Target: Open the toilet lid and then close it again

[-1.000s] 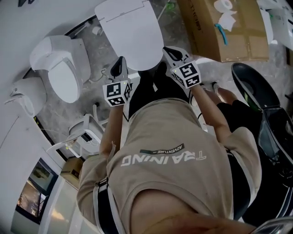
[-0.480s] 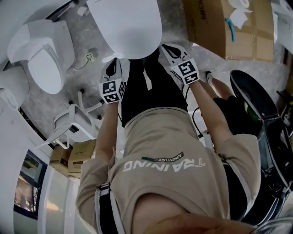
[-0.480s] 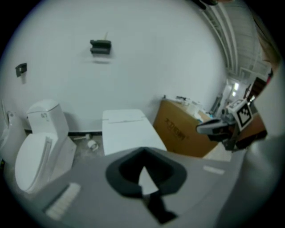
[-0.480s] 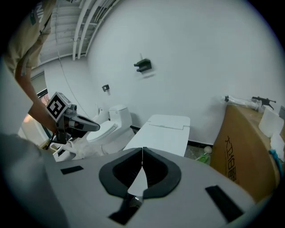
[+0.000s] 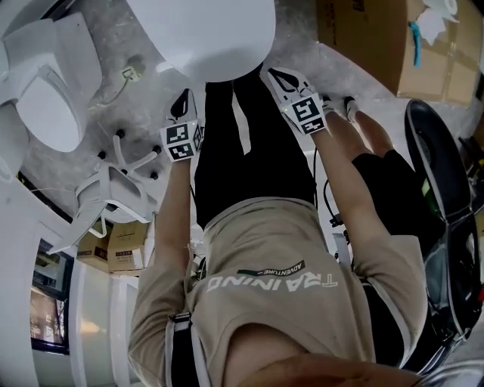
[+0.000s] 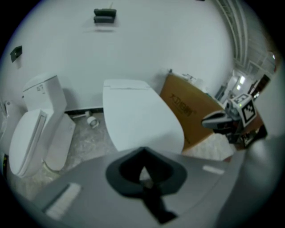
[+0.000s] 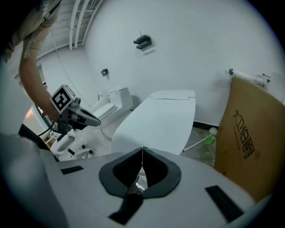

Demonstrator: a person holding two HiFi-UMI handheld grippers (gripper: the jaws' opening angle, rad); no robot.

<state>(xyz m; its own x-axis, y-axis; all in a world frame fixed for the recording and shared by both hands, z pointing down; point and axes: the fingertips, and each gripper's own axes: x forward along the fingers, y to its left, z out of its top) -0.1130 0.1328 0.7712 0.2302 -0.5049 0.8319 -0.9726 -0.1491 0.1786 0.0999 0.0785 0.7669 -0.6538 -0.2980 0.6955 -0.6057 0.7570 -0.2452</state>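
Toilet lid [image 5: 204, 34] is lying shut and flat over its bowl at the top of the head view, with its rounded front edge pointing toward the person. The left tool [image 5: 180, 100] is hovering just off the left of that front edge. The right tool [image 5: 276, 75] is sitting close against the right of it, though whether it is touching the rim is not clear.

In the left gripper view the left tool [image 6: 142, 150] is showing its black pads pressed together with nothing between them, and the lid [image 6: 138, 120] is lying ahead of it. The right tool [image 7: 142, 152] is likewise pinched closed and empty, with the lid [image 7: 156, 120] stretching out in front of it.

A large cardboard box [image 5: 378, 38] is standing to the right of the toilet with its flaps closed, so its contents are not showing. A crumpled white paper [image 5: 437, 13] and a teal item [image 5: 414, 34] are resting on top of it. Two smaller cardboard boxes [image 5: 113, 246], also shut, are sitting near the wall on the left. A second toilet [image 5: 49, 75] with its lid down is standing to the left.

Compared with a second ago, the lid is staying closed and both tools are keeping their places at its front edge, jaws unchanged. The whole scene is sliding upward in the head view: the lid is now partly cut off by the top of the frame, the second toilet is drifting to the upper left corner, and the large box is moving to the upper right.
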